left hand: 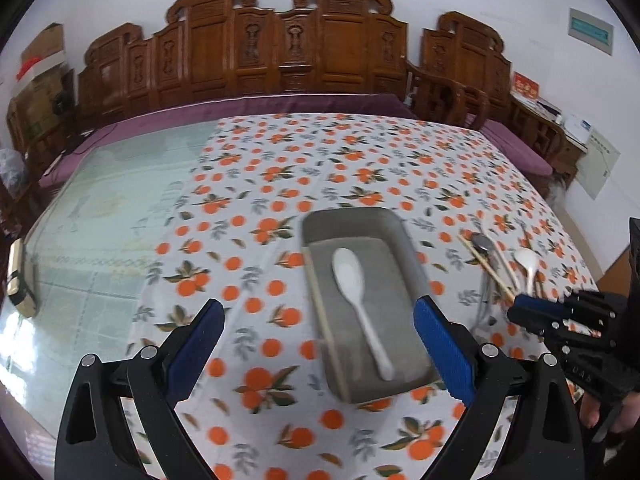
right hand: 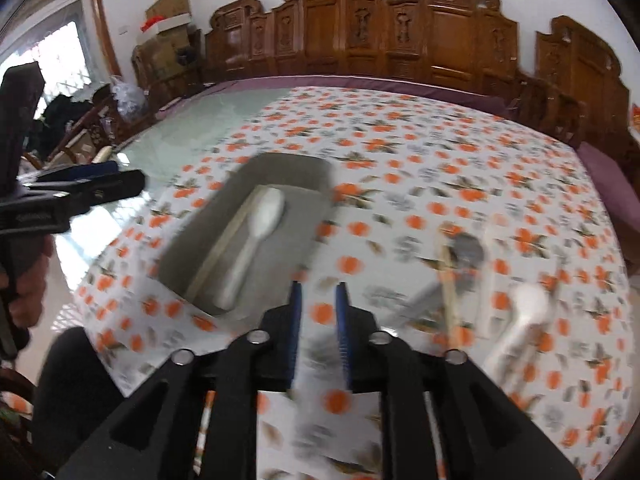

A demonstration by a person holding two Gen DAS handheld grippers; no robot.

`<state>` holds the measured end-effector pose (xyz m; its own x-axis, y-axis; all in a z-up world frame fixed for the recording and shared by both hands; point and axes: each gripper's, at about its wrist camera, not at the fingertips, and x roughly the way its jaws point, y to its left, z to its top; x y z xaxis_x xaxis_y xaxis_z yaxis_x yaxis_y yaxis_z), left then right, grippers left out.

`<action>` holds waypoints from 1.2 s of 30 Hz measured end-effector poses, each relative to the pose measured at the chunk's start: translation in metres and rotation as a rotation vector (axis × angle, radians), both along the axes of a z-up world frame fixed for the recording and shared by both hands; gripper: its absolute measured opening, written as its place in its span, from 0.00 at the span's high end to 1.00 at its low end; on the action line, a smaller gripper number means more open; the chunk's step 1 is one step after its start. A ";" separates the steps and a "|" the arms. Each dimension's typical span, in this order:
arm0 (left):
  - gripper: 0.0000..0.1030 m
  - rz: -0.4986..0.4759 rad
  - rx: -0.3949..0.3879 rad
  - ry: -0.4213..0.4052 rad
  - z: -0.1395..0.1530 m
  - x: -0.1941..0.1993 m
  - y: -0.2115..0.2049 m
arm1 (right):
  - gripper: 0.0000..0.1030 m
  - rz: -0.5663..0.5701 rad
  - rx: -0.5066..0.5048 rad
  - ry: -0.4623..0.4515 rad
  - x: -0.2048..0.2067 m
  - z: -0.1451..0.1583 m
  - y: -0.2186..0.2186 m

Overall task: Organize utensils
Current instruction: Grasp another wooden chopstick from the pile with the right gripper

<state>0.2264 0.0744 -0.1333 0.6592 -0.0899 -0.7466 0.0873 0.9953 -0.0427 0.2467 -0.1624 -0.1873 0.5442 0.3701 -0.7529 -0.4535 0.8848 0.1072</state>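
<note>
Left gripper: jaws spread wide with nothing between the blue pads, hanging over the near end of the grey tray.
Right gripper: blue pads a narrow gap apart, nothing between them, only cloth showing through; it sits just right of the tray's near corner.
Grey tray: rectangular, lying on the orange-print tablecloth, long side running away from the grippers.
White spoon in tray: flat on the tray floor, bowl toward the far end, handle toward the near end.
Chopstick in tray: lying along the tray's left wall, beside the spoon.
Loose utensils: on the cloth right of the tray, well apart from it, a second white spoon, a metal spoon and a wooden chopstick crossing it; too blurred in the right wrist view to sort further.
Bare glass tabletop: left of the tray, beyond the cloth's edge.
Carved wooden bench: behind the tray, against the white wall.
</note>
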 end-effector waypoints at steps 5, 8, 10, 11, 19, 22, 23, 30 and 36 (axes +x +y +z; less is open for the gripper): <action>0.11 -0.051 -0.010 0.002 -0.003 0.001 -0.027 | 0.80 -0.050 -0.034 0.015 0.006 -0.016 -0.042; 0.11 -0.078 -0.019 0.015 -0.007 0.002 -0.041 | 0.80 -0.075 -0.046 0.046 0.014 -0.031 -0.061; 0.11 -0.095 -0.022 0.021 -0.009 0.001 -0.050 | 0.80 -0.082 -0.056 0.057 0.018 -0.039 -0.064; 0.11 -0.104 -0.022 0.023 -0.010 0.001 -0.054 | 0.80 -0.085 -0.063 0.066 0.021 -0.044 -0.066; 0.11 -0.143 -0.012 0.039 -0.015 0.001 -0.079 | 0.80 -0.083 -0.089 0.114 0.044 -0.065 -0.064; 0.11 -0.146 -0.013 0.044 -0.016 0.003 -0.084 | 0.80 -0.089 -0.095 0.128 0.053 -0.069 -0.063; 0.11 -0.147 -0.012 0.045 -0.017 0.004 -0.085 | 0.80 -0.091 -0.098 0.140 0.058 -0.071 -0.063; 0.11 -0.167 0.005 0.054 -0.021 0.005 -0.098 | 0.94 -0.075 -0.074 0.179 0.064 -0.080 -0.065; 0.11 -0.192 0.025 0.075 -0.030 0.008 -0.114 | 0.94 -0.064 -0.021 0.143 0.047 -0.063 -0.074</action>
